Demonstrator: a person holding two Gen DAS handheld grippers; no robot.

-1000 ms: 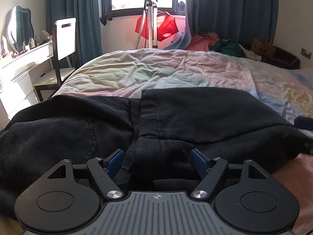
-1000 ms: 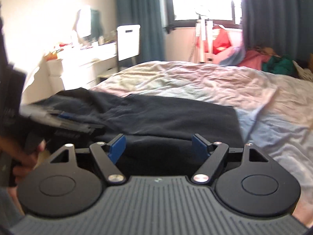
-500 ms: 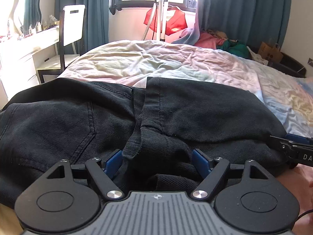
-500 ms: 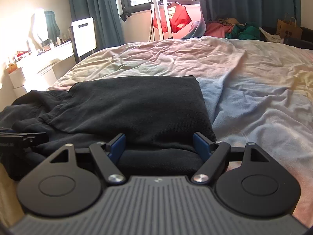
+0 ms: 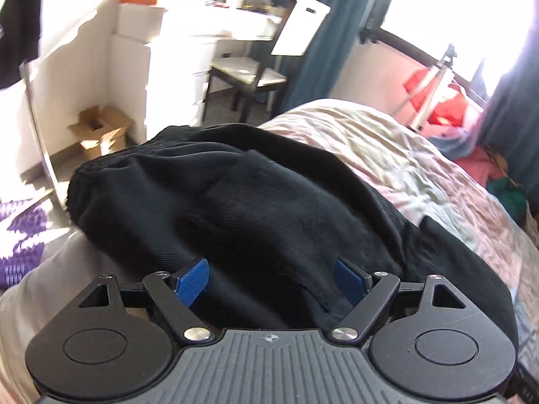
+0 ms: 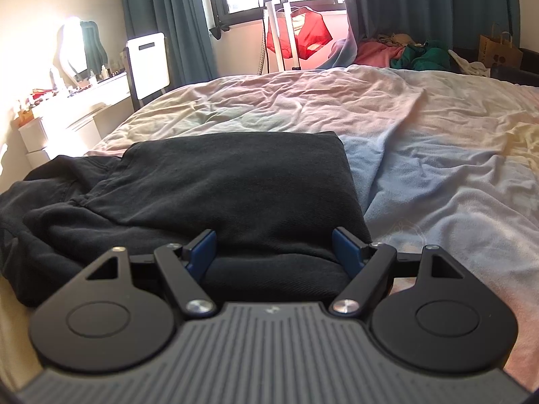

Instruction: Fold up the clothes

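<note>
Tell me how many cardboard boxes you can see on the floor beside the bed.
1. An open cardboard box sits on the floor by the white drawer unit, left of the bed. Others may be hidden behind the black pants.

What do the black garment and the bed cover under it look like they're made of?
Black garment: looks like heavy matte cotton twill or denim; fine diagonal ribbing and stitched seams show in the left wrist view. Bed cover: soft, slightly fuzzy pastel fabric, probably brushed cotton or fleece; it wrinkles loosely and shows no sheen.
</note>
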